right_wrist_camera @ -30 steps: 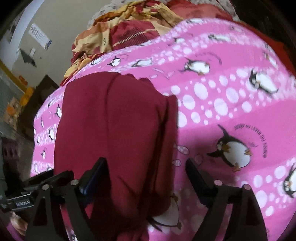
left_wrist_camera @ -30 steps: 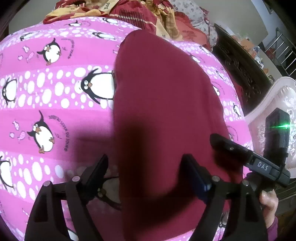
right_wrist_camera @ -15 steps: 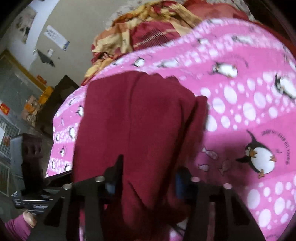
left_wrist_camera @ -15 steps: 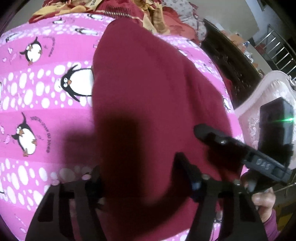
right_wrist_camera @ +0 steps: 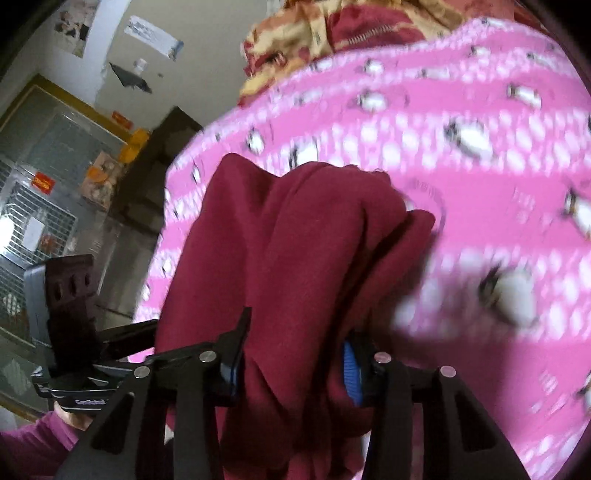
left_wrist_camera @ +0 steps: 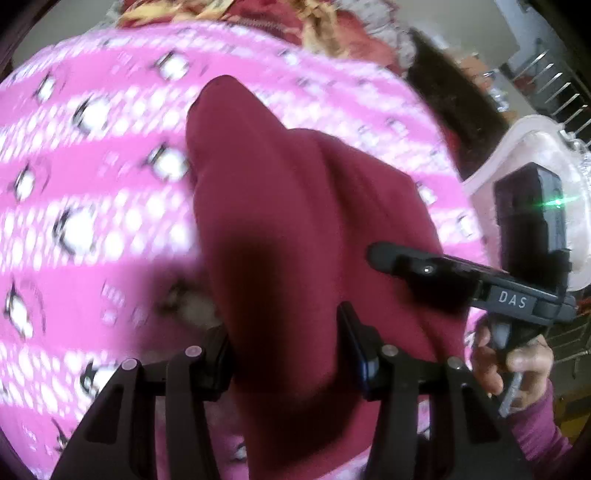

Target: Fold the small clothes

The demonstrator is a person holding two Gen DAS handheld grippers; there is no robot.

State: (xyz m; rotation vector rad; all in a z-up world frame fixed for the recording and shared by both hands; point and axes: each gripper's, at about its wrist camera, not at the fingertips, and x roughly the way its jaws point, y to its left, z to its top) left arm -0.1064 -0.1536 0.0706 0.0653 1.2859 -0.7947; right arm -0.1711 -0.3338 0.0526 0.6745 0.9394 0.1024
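Left wrist view shows the left gripper (left_wrist_camera: 286, 350) with its jaws closed in on the near edge of a dark red garment (left_wrist_camera: 295, 229), the cloth bunched between the two fingers. The garment rises from the pink penguin bedspread (left_wrist_camera: 92, 192) in a peaked hump, its far end drooping back toward the bed. The right gripper (left_wrist_camera: 413, 264) shows at the right of this view, reaching in over the cloth's other near corner.

In the right wrist view the right gripper (right_wrist_camera: 295, 354) is likewise clamped on the garment (right_wrist_camera: 295, 240), thick folds pinched between its blue-padded fingers, and the cloth hangs in ridges above the bedspread (right_wrist_camera: 480, 221). The left gripper's body (right_wrist_camera: 74, 332) sits off to the left.

Judging by this, the step in hand is carrying the near edge up and over to make a fold. The next move probably calls for both grippers to travel forward together, keep the edge level, and lay it down on the far part before letting go; uneven travel would skew the crease.

No containers are visible; a heap of red and yellow bedding (right_wrist_camera: 314, 33) lies beyond the bedspread.
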